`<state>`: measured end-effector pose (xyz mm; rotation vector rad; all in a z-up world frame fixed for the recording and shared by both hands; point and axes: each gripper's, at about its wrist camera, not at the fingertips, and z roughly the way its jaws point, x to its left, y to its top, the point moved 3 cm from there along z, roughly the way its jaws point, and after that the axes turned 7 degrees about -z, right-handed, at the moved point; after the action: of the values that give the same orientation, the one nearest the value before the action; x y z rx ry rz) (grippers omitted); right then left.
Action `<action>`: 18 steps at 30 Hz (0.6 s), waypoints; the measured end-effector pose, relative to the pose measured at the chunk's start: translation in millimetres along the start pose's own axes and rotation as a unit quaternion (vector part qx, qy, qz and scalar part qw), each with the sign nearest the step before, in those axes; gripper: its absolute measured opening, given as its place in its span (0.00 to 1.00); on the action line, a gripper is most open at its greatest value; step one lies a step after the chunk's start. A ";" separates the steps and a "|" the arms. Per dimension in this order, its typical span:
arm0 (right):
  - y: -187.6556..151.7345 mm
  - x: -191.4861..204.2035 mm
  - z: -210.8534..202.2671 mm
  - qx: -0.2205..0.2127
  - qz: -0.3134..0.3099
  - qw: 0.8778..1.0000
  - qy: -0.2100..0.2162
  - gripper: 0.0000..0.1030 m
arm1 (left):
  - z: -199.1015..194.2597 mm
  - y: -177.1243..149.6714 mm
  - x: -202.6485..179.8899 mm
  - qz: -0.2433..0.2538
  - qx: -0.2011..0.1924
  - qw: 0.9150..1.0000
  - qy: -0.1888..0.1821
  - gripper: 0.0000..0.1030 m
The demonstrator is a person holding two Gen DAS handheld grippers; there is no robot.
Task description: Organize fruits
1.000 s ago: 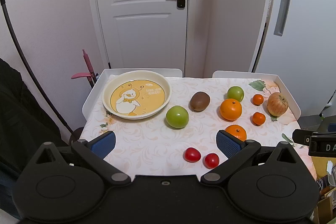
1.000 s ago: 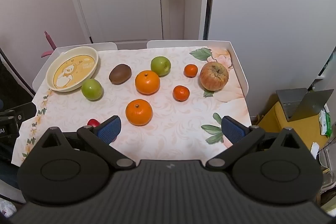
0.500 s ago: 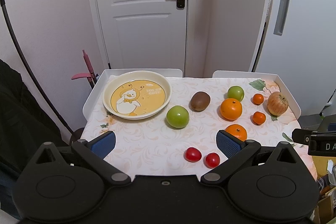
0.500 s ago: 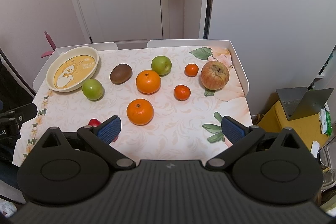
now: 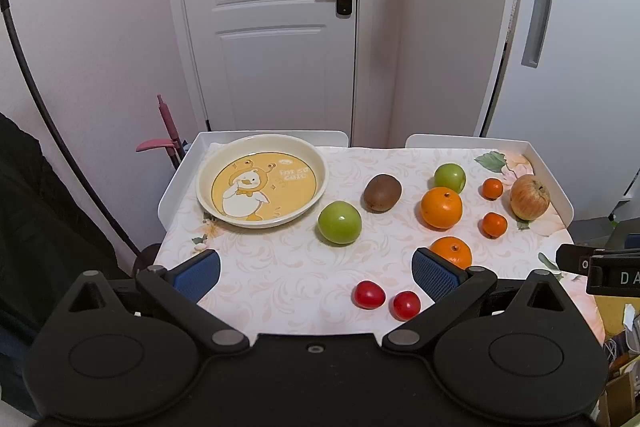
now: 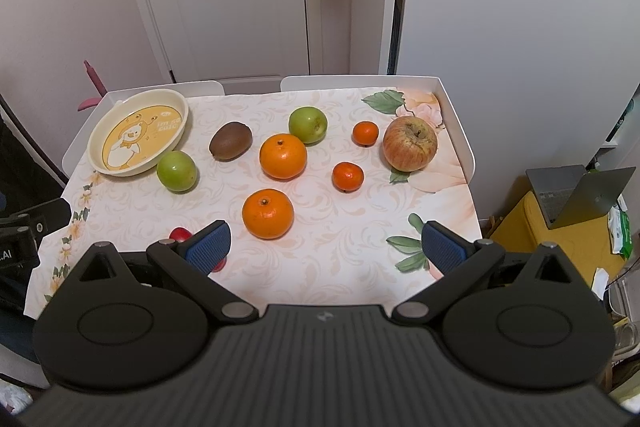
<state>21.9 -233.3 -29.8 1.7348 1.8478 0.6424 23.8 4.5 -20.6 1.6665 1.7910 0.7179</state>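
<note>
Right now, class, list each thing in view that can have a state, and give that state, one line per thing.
left gripper: fingers open, holding nothing
right gripper: fingers open, holding nothing
duck plate: upright, no fruit in it
fruits: all loose on the tablecloth, none in the plate
white door: shut
laptop: lid open

Pretty even indoor light, soft shadows under the fruit, sharp focus, heavy fisheye bending at the edges.
</note>
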 end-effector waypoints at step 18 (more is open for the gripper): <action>2.8 1.4 -1.4 0.003 0.008 1.000 -0.003 1.00 | -1.0 2.9 0.2 0.018 -0.008 1.000 0.011 1.00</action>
<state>23.0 -231.7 -27.0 1.7545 1.8349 0.6377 25.1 5.0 -17.8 1.6905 1.7698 0.7668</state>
